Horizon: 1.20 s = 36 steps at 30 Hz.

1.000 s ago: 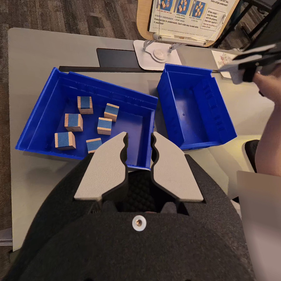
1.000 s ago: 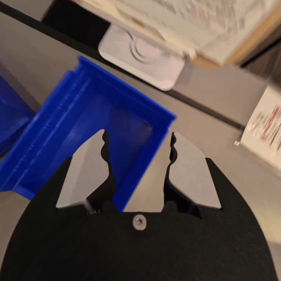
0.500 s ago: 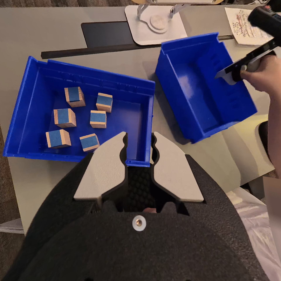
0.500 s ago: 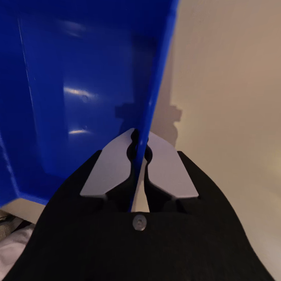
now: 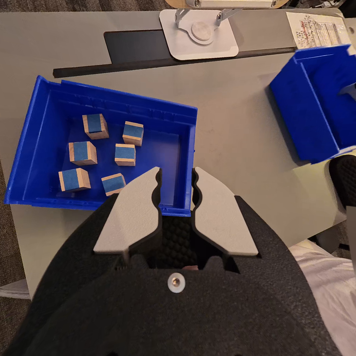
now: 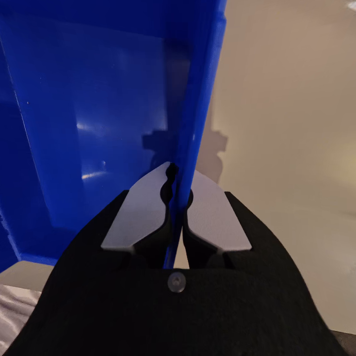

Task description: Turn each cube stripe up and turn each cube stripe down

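Since a second ago the right claw (image 6: 178, 169) has gone from hanging open above the empty bin (image 6: 92, 119) to pinching its side wall, and that bin now sits far off to the right in the left wrist view, well apart from the other one.

Nearest the left camera, the left claw (image 5: 176, 171) hangs narrowly parted and holds nothing, its tips over the right end wall of the cube bin (image 5: 40, 119). Six cubes (image 5: 124, 154) lie loose on that bin's floor, apart from one another. They are pale wood blocks, each with a wide blue stripe on its top face between two bare wooden margins.

By my reading the stripe-up half looks done, since every visible stripe faces up. The stripe-down half seems untouched.

Farther back on the grey surface (image 5: 221, 119) stands a white stand base (image 5: 200, 36).
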Tool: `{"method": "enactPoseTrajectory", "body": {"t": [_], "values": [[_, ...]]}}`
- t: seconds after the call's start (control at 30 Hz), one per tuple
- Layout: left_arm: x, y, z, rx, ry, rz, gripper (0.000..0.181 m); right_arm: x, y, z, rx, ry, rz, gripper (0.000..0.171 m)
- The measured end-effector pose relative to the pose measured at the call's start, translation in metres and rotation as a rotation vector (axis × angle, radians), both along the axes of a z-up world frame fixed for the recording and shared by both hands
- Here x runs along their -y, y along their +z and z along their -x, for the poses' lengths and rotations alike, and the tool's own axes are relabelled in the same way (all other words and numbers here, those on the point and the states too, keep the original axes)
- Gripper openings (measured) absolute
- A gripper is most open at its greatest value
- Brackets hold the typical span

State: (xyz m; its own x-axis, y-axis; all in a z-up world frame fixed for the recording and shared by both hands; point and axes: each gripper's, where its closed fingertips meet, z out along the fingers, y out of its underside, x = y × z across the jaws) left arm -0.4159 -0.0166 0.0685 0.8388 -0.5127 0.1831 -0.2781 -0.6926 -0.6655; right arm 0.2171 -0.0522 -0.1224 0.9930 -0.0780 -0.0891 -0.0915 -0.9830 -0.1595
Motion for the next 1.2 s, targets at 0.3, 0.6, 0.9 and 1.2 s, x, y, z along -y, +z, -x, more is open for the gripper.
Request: {"method": "enactPoseTrajectory", "body": {"t": [0.3, 0.6, 0.9, 1.2], "values": [[-0.005, -0.006, -0.001, -0.048, 0.018, 0.013, 0.028, 0.032, -0.001, -0.073, -0.007, -0.107, -0.012, 0.006], [-0.007, -0.006, 0.045, -0.025, 0.2, 0.022, 0.028, 0.029, 0.0, -0.082, -0.021, -0.113, -0.095, 0.006], [-0.024, -0.04, 0.127, 0.166, 0.53, 0.181, 0.038, 0.002, 0.091, -0.084, 0.207, -0.115, -0.507, 0.051], [-0.032, -0.112, 0.134, 0.161, 0.573, 0.512, 0.04, -0.015, 0.192, -0.025, 0.268, -0.021, -0.854, 0.045]]}}
